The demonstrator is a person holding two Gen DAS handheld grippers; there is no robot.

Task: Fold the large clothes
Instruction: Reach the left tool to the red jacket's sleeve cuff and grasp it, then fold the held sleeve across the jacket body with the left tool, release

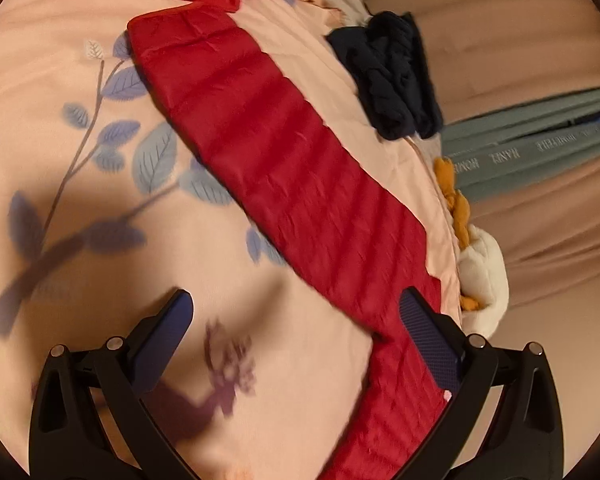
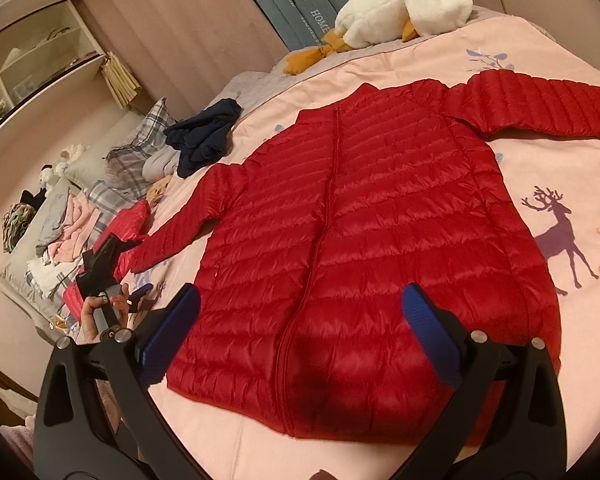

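Pink deer-print bedspread (image 2: 560, 168), red jacket (image 2: 360, 240) spread flat, plush goose (image 2: 404, 8) by headboard, both grippers' jaws wide open, empty.

"HANEL HOME" (partly cut off) on grey-green headboard cushions (image 2: 300, 4)

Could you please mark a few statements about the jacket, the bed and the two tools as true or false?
1. The red puffer jacket lies spread flat on the bed. True.
2. The left tool is clamped on a sleeve. False: its jaws are open, with the sleeve beside one finger.
3. The right tool is open above the jacket's hem. True.
4. The white plush goose lies on the jacket. False: it lies apart, beyond the collar.
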